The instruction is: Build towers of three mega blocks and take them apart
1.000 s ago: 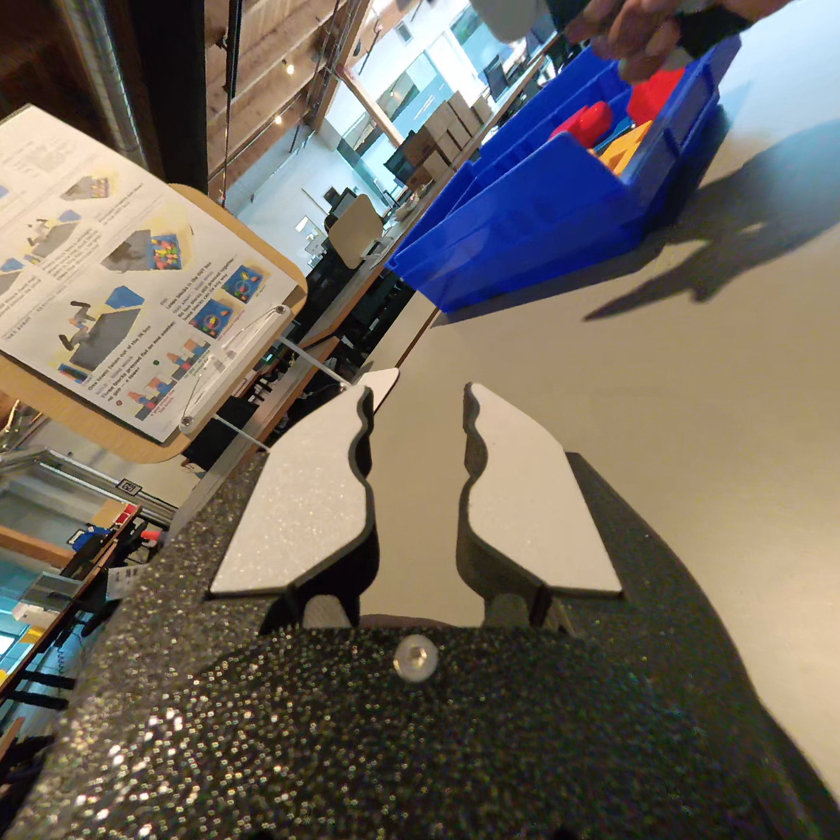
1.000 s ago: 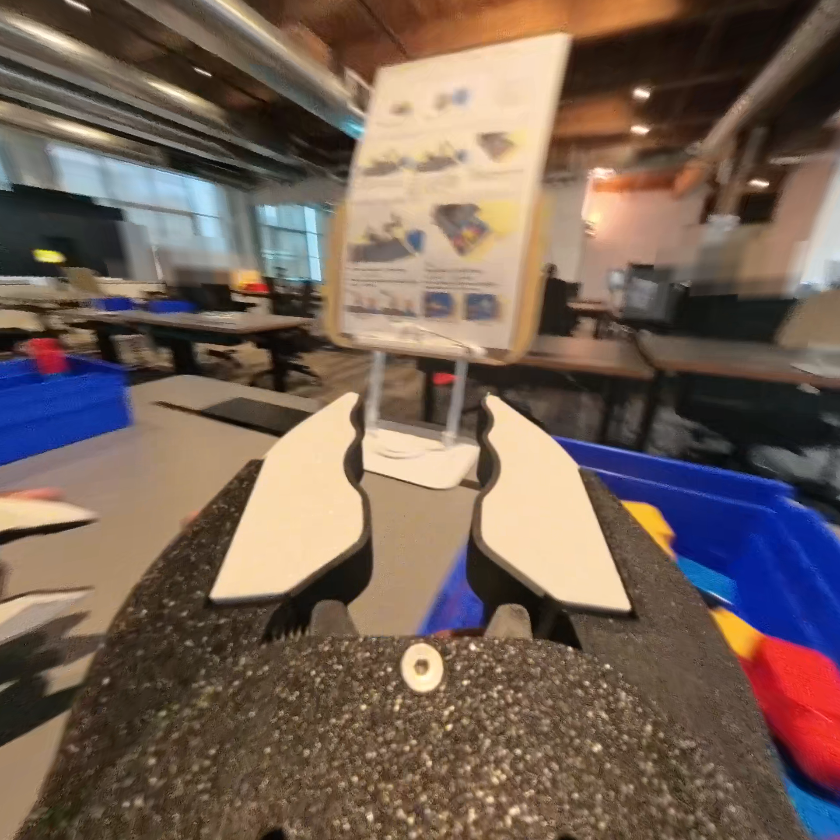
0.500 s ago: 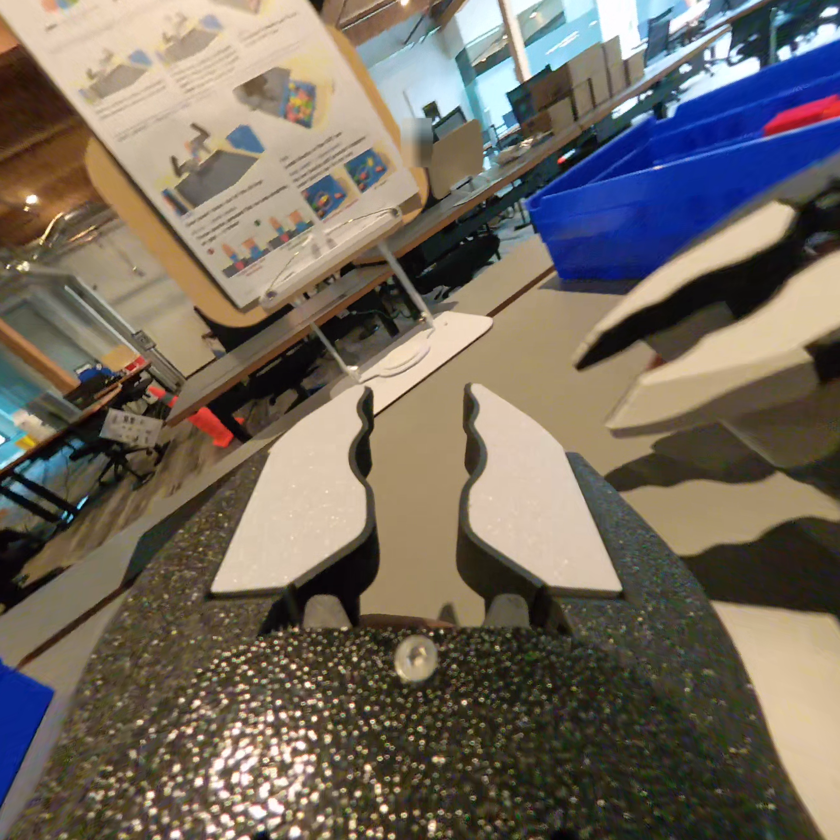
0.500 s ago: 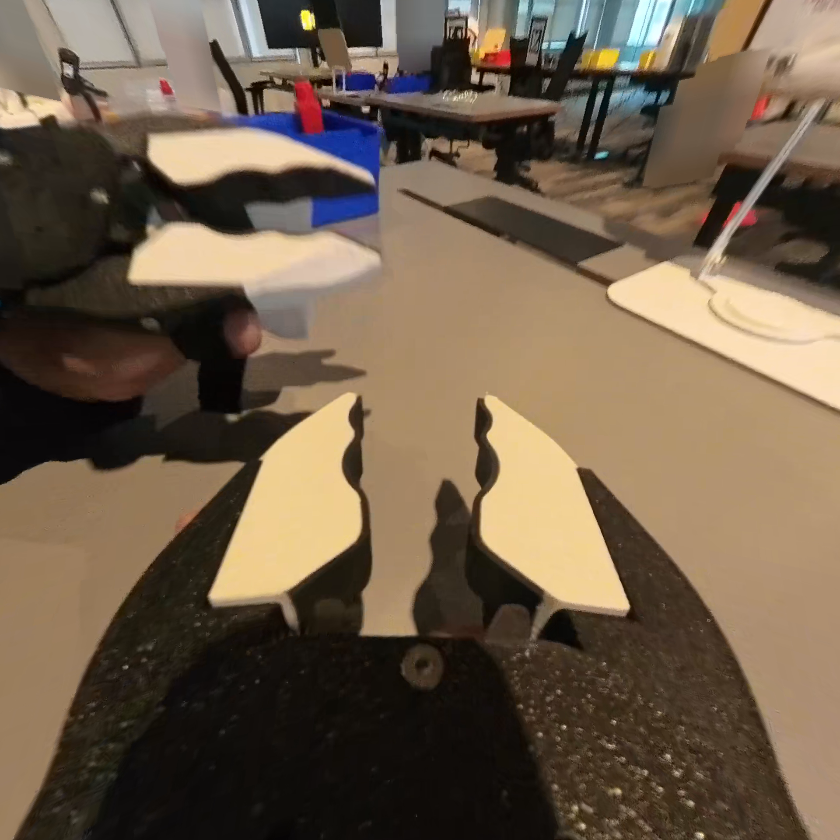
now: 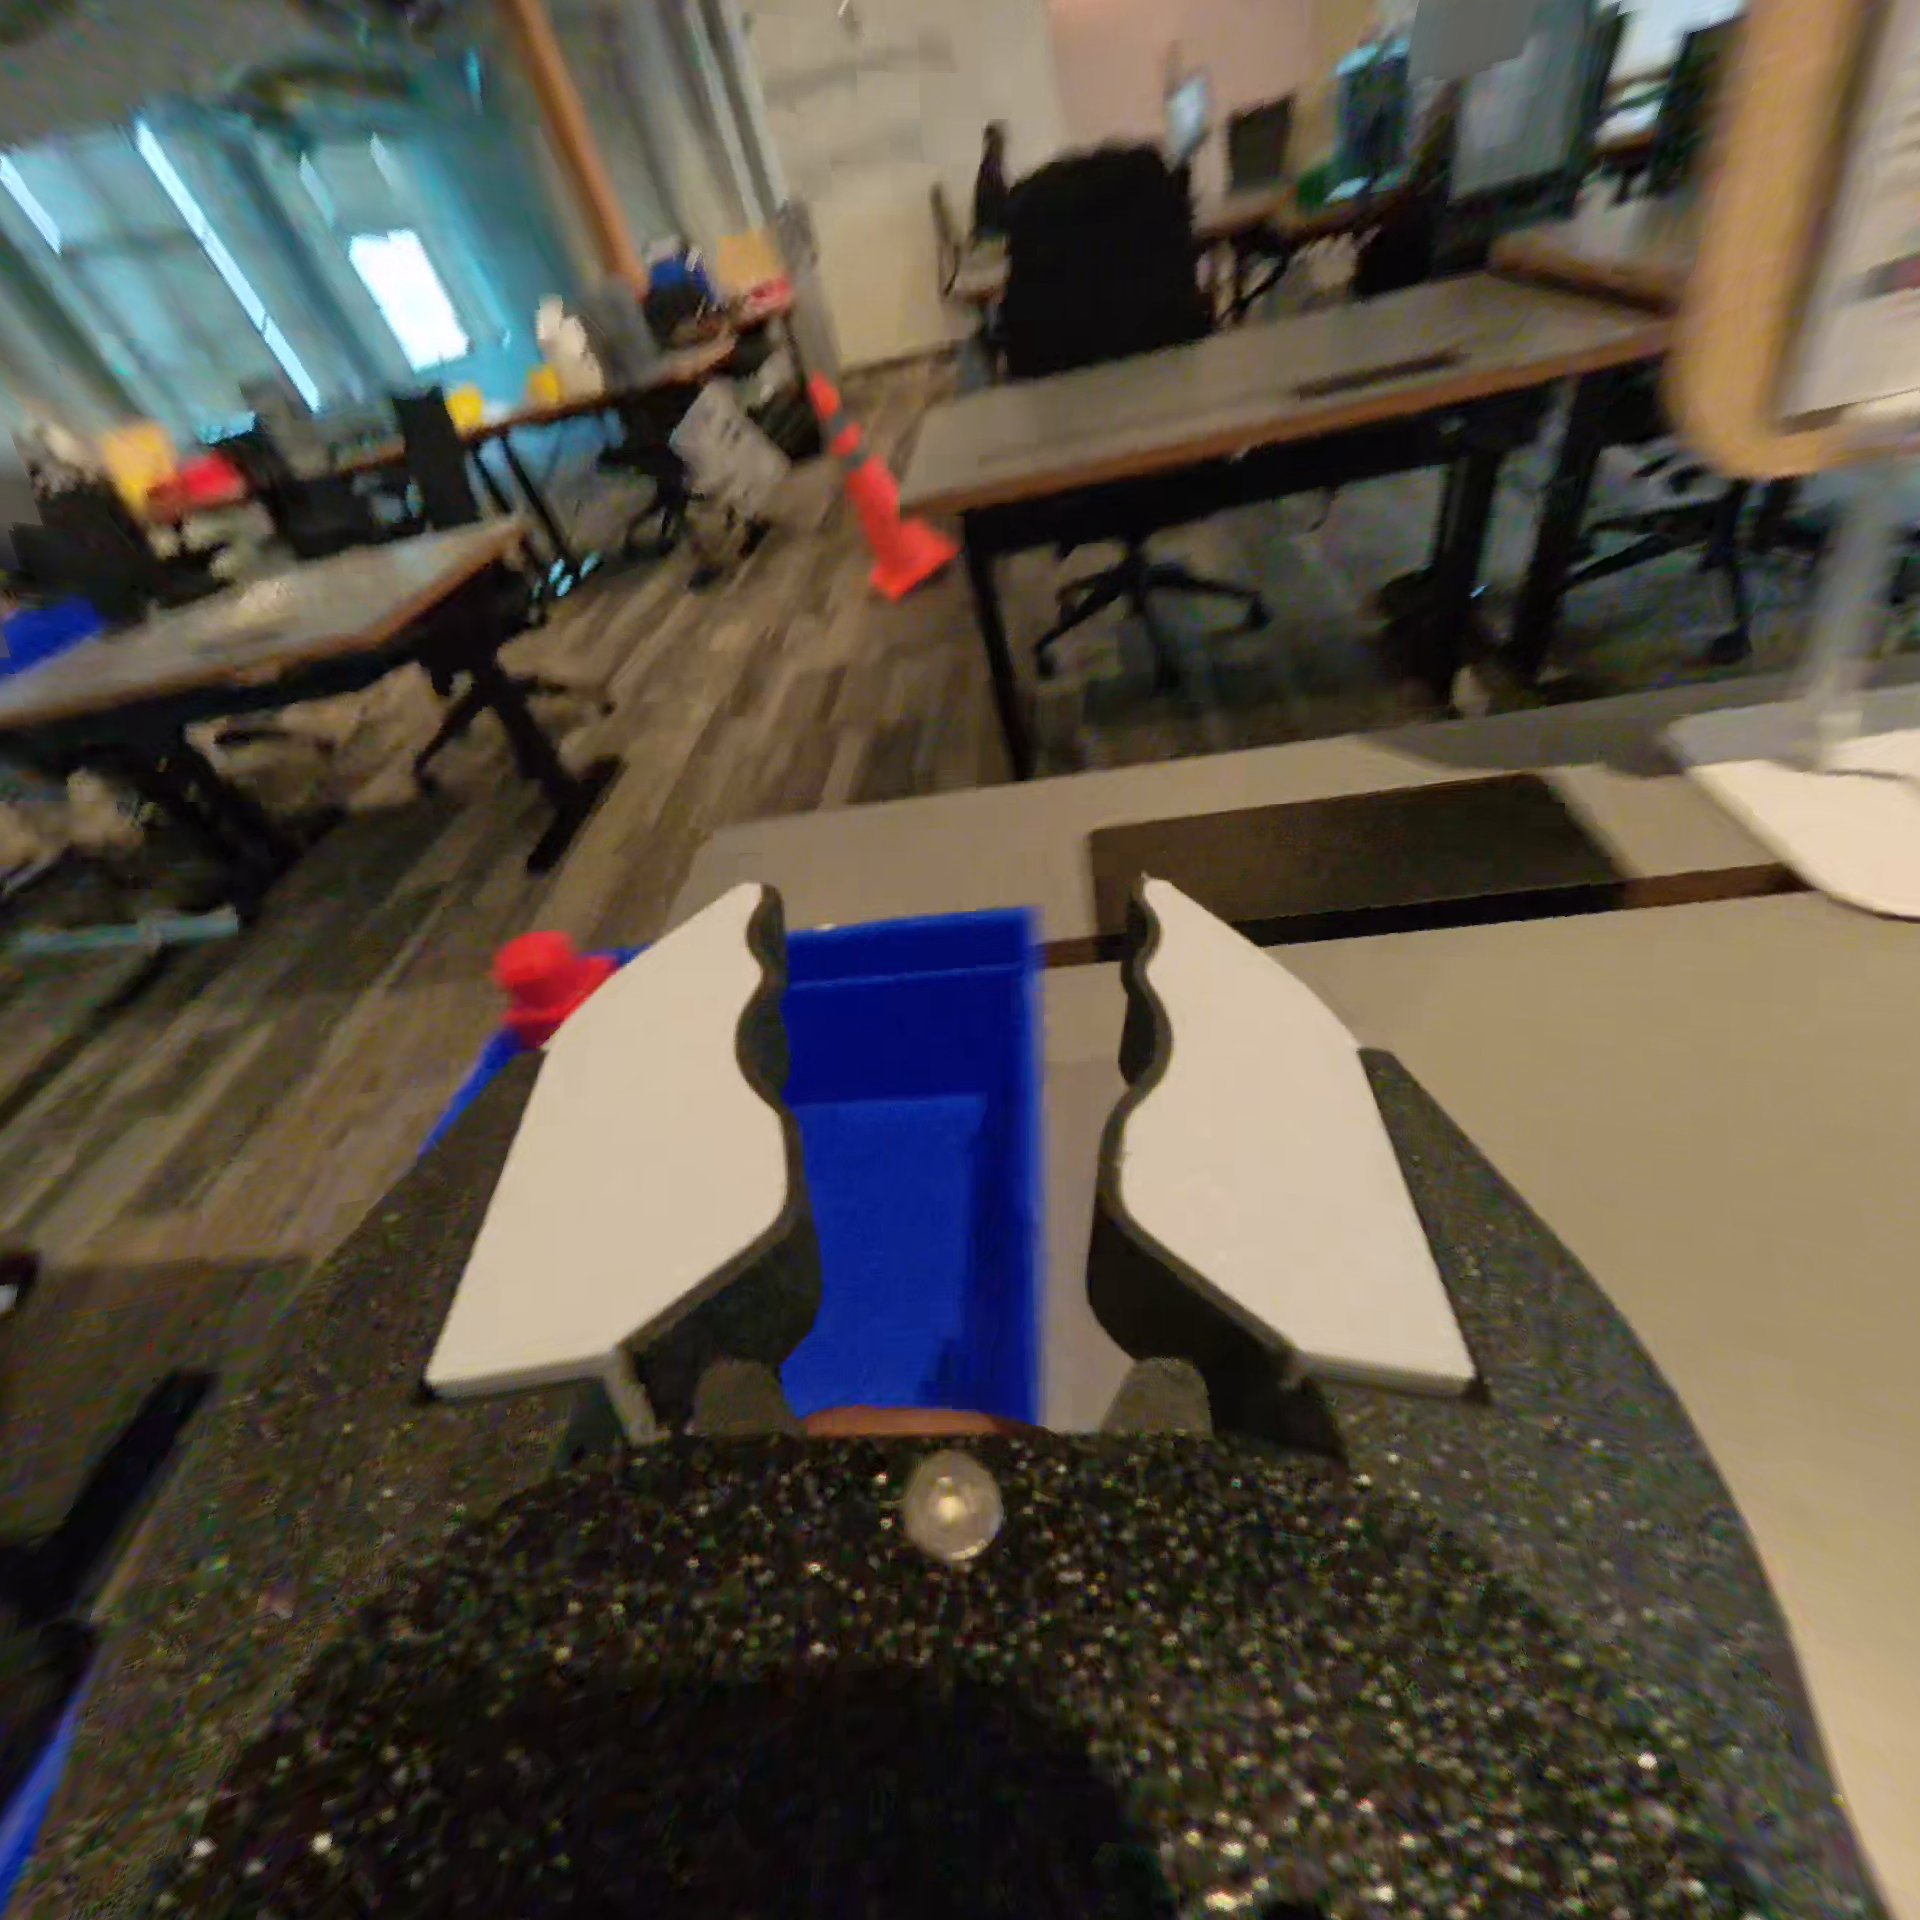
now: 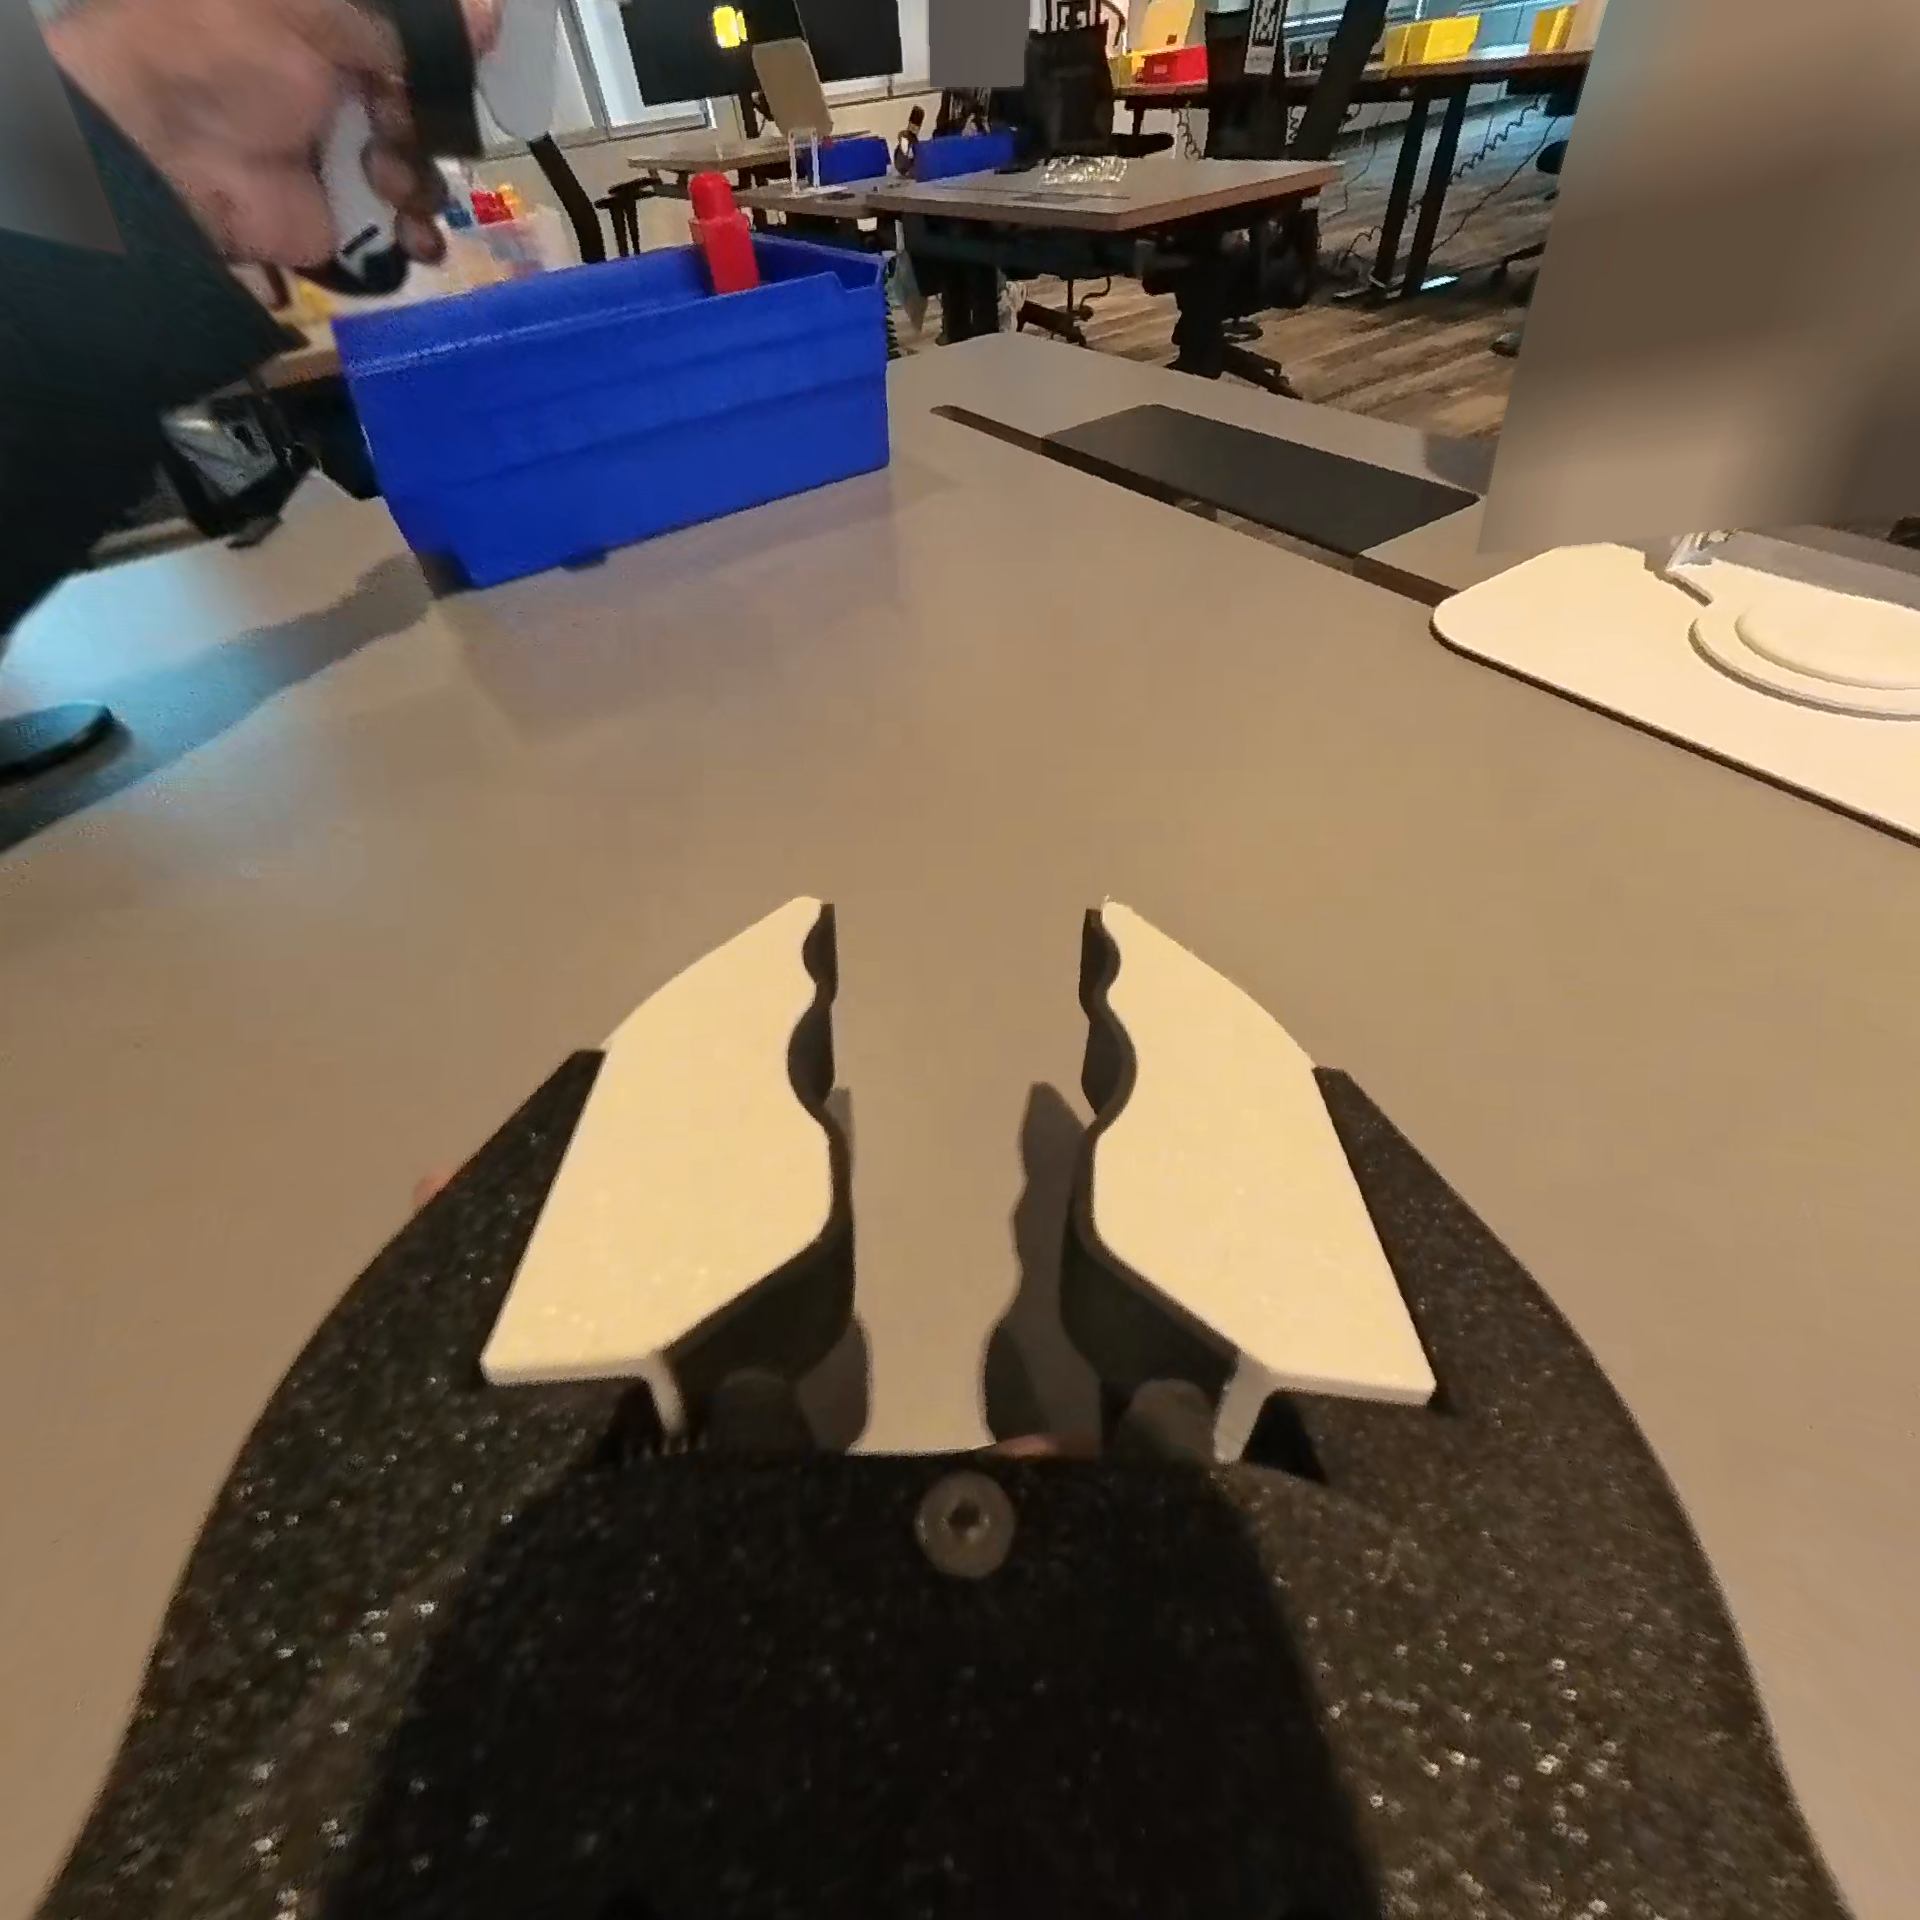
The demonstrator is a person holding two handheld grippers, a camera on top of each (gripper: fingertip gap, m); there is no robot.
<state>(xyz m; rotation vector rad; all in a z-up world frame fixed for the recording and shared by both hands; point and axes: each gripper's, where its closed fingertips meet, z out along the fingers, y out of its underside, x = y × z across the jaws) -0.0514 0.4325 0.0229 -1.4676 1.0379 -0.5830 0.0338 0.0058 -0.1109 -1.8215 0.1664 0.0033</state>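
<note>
My left gripper [image 5: 951, 904] is open and empty, held above a blue bin [image 5: 904, 1132] at the table's left end. A red block [image 5: 540, 977] sticks up from the bin, left of my left finger. In the right wrist view my right gripper [image 6: 956, 914] is open and empty, low over the grey table [image 6: 1039, 727]. The same blue bin [image 6: 623, 405] stands at the far left there, with the red block [image 6: 722, 244] upright in it. A hand holding the left gripper [image 6: 312, 135] hovers above the bin's left side.
A white stand base [image 6: 1714, 655] lies at the table's right, also in the left wrist view [image 5: 1829, 821]. A black strip [image 6: 1247, 473] runs across the far table edge. Desks, chairs and an orange cone [image 5: 883, 499] stand on the floor beyond. Tip to tip, the grippers are about 45 centimetres apart. Between my left fingertips and the red block [image 5: 540, 977] there is roughly 20 centimetres.
My left gripper has swung left, away from the instruction stand and the right gripper, to above the blue bin. My right gripper has turned left and dropped low over the table. Both stayed open.
</note>
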